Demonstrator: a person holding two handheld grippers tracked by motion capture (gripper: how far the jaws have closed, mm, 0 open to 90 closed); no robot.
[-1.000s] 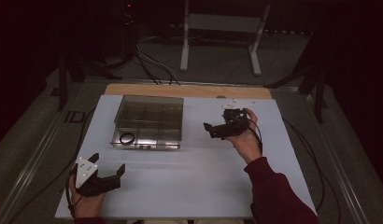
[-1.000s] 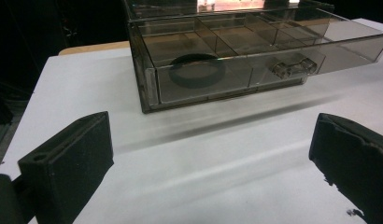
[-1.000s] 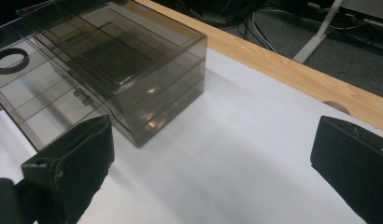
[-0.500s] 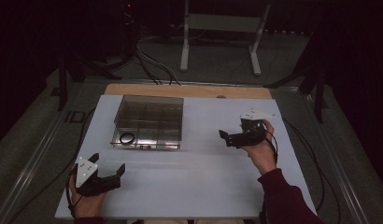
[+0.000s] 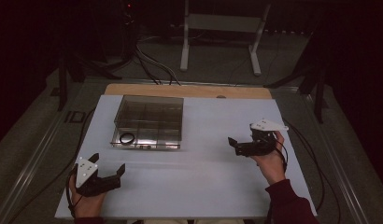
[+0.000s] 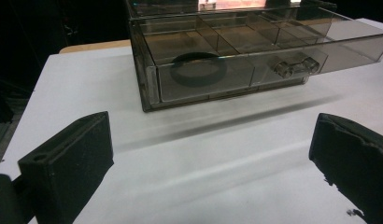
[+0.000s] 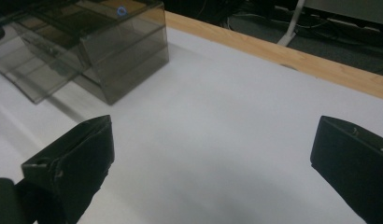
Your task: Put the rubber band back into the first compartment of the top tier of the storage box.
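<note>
Two open, empty claws — left (image 5: 108,175), right (image 5: 237,145) — sit apart from the box (image 5: 150,120); a careless reach could shove its light drawer (image 6: 255,70) or miss the ring (image 6: 198,69).

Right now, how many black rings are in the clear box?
1. The ring lies in the front left compartment of the box; tinted walls could hide more.
</note>
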